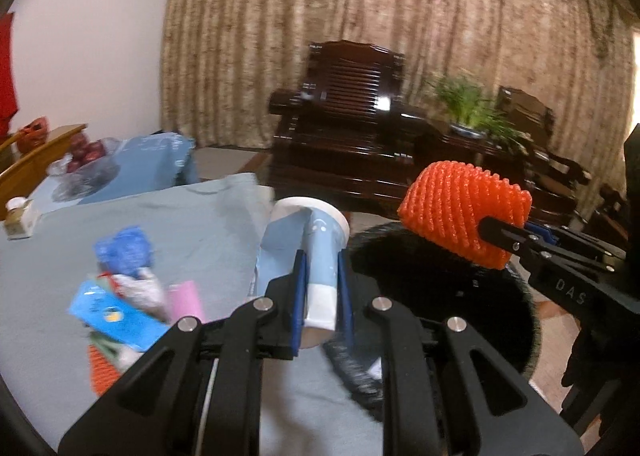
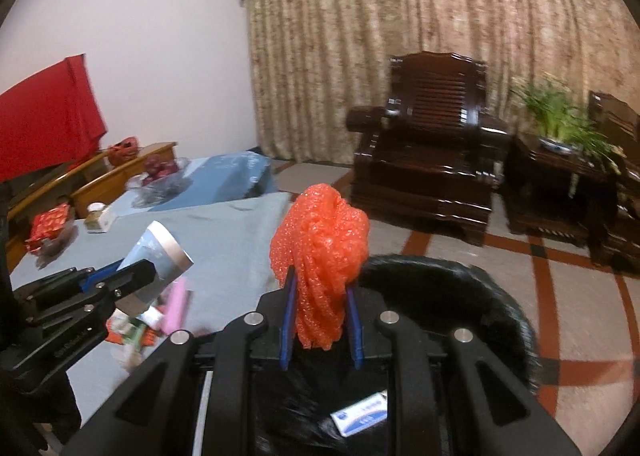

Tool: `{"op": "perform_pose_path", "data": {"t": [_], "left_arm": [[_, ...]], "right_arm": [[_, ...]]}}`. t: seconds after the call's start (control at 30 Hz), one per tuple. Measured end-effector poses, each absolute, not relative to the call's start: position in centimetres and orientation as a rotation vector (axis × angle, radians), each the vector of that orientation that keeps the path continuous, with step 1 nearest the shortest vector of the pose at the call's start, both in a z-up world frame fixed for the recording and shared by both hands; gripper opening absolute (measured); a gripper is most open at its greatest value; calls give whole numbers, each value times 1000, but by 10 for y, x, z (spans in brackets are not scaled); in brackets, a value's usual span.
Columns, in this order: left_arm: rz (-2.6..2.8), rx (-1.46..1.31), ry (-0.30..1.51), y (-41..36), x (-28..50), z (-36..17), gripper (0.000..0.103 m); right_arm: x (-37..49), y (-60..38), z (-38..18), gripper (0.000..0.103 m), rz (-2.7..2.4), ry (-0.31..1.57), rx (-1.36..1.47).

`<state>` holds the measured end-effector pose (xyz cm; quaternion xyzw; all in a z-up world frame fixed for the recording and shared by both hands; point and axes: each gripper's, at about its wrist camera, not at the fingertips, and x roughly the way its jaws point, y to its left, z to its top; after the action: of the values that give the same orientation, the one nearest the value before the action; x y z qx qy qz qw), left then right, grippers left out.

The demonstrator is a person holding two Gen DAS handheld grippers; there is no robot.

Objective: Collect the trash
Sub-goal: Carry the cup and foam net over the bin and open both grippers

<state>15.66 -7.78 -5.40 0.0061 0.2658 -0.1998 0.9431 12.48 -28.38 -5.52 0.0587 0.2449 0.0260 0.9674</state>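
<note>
Left gripper point(image 1: 322, 288) clamped on paper cup point(image 1: 316, 256), blue pads pressing both sides near the white base, rim pointing away toward 12 o'clock. Cup blue-patterned, white rim, one side crushed in. In right wrist view same cup point(image 2: 160, 264) at 9 o'clock, tilted, held in left gripper point(image 2: 132, 276) over table edge.

Right gripper point(image 2: 320, 316) clamped on orange foam net point(image 2: 320, 252), net bunched and sticking up between blue pads. In left wrist view net point(image 1: 464, 212) at 3 o'clock, held by right gripper point(image 1: 504, 236), above black bin bag.

Black bin bag point(image 2: 452, 296) just beside table, mouth open, below both grippers at 5 o'clock in right wrist view; in left wrist view bag point(image 1: 440, 284) at 4 o'clock. Small white-blue box point(image 2: 362, 416) lying inside bag.

Table point(image 1: 160, 224) covered in pale blue cloth. Remaining trash pile at 8 o'clock in left wrist view: blue crumpled wrapper point(image 1: 126, 252), pink item point(image 1: 186, 300), blue flat packet point(image 1: 116, 316), orange net piece point(image 1: 102, 372) at table edge. Blurred, details unclear.

Far end of table at 10 o'clock: clear bowl of red fruit point(image 1: 86, 154), small box with white lid point(image 1: 18, 216). Dark wooden armchair point(image 2: 432, 160) at 1 o'clock, potted green plant point(image 2: 560, 116) on side table at 2 o'clock, beige curtain point(image 2: 400, 36) behind. Red cloth point(image 2: 44, 116) at 9 o'clock against wall.
</note>
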Motion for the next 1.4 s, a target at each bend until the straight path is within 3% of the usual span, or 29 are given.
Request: {"op": "perform_pose_path", "data": {"t": [0.53, 0.67, 0.73, 0.8, 0.87, 0.93, 1.03, 1.1, 1.17, 1.4], "left_arm": [[-602, 42, 608, -186, 172, -92, 16], [-636, 52, 637, -199, 176, -104, 26], [-641, 46, 647, -201, 178, -107, 29], [-650, 37, 659, -199, 180, -109, 43], [-650, 28, 660, -196, 180, -109, 49], [-645, 28, 661, -192, 180, -109, 54], [-621, 21, 648, -182, 179, -105, 69], [-600, 7, 639, -172, 180, -98, 81], [-567, -7, 618, -156, 179, -92, 86], [-452, -33, 576, -99, 174, -71, 91]], "right_arm": [[108, -357, -100, 22, -125, 597, 152], [107, -367, -112, 24, -147, 630, 163], [106, -370, -116, 29, -160, 642, 166], [106, -372, -120, 32, -166, 650, 168], [107, -374, -122, 44, -170, 657, 164], [106, -375, -123, 71, -181, 658, 159], [103, -372, -122, 92, -198, 639, 149], [101, -368, -119, 97, -197, 623, 155], [100, -365, -115, 97, -186, 609, 167], [105, -340, -98, 97, -114, 551, 171]]}}
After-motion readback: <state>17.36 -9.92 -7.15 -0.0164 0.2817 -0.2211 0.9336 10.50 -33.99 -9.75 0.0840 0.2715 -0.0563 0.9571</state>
